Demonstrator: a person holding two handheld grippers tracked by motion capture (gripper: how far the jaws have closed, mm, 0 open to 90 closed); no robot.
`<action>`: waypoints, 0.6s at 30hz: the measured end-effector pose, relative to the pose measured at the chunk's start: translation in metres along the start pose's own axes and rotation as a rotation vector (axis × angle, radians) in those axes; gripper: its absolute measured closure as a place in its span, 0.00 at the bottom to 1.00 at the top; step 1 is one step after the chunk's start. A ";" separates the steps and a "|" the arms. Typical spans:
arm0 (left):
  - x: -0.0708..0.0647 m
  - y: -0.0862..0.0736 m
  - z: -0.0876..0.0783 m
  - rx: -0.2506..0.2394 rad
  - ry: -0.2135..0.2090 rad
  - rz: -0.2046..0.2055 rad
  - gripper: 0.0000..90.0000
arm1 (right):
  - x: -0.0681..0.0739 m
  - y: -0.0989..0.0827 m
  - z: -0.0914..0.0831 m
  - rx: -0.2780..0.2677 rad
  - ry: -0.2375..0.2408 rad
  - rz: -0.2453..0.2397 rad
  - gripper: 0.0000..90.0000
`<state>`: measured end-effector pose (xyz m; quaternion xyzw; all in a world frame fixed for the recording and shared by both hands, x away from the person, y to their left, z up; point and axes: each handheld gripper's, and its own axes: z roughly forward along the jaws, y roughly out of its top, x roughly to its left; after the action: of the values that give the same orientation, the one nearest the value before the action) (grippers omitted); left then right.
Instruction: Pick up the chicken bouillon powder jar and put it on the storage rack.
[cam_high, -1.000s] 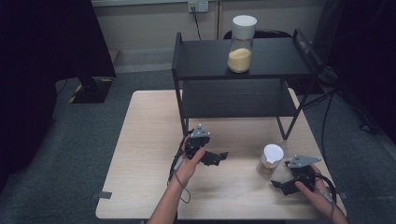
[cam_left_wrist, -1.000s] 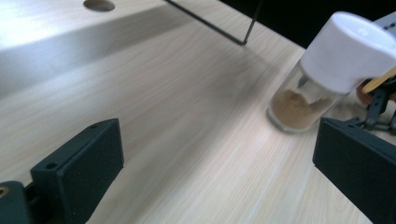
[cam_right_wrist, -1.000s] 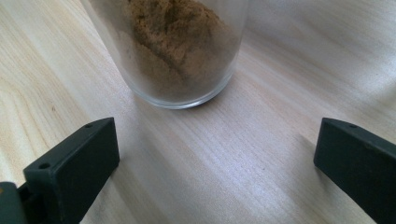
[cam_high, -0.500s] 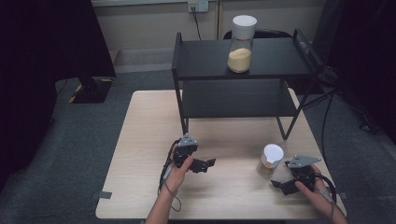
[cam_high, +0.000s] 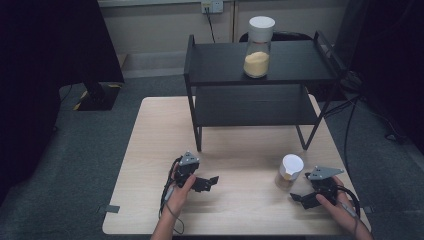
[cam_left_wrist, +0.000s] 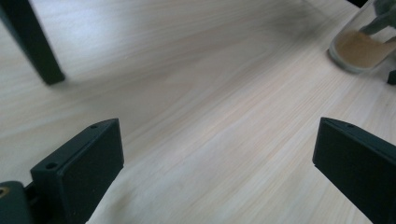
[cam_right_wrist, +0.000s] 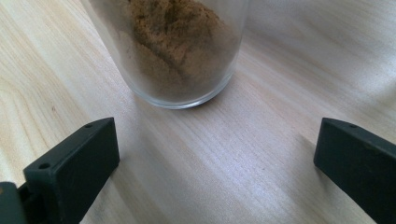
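Note:
A glass jar of brown powder (cam_high: 290, 171) with a white lid stands on the wooden table (cam_high: 240, 150) at the front right. Its base (cam_right_wrist: 182, 51) rises just ahead of my right gripper's jaws. My right gripper (cam_high: 302, 197) rests low beside it, open and holding nothing. My left gripper (cam_high: 212, 181) lies near the table's front middle, pointing right, open over bare wood (cam_left_wrist: 210, 107). The same jar (cam_left_wrist: 362, 49) appears far off in the left gripper view. A second jar with yellow powder (cam_high: 259, 47) stands on top of the black shelf (cam_high: 260, 75).
The black two-level shelf stands across the back half of the table; one leg (cam_left_wrist: 32, 42) is near the left gripper. Cables (cam_high: 350, 115) hang off the right side. A dark stand (cam_high: 97, 95) sits on the floor at left.
My left gripper has drawn back toward the front edge and to the left, staying open. The right gripper and the brown-powder jar have stayed in place.

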<state>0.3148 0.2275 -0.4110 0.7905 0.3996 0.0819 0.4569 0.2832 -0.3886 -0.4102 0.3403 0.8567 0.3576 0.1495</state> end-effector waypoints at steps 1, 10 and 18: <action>0.001 -0.002 -0.001 0.006 0.004 0.000 0.02 | 0.000 0.000 0.000 0.000 0.000 0.000 0.00; 0.005 -0.018 -0.011 0.016 0.033 -0.025 0.02 | 0.000 0.000 0.000 0.000 0.000 0.000 0.00; 0.006 -0.024 -0.015 0.032 0.061 -0.028 0.02 | 0.000 0.000 0.000 0.000 -0.001 0.001 0.00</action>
<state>0.2976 0.2478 -0.4230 0.7891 0.4257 0.0932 0.4330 0.2830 -0.3885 -0.4102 0.3408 0.8565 0.3575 0.1496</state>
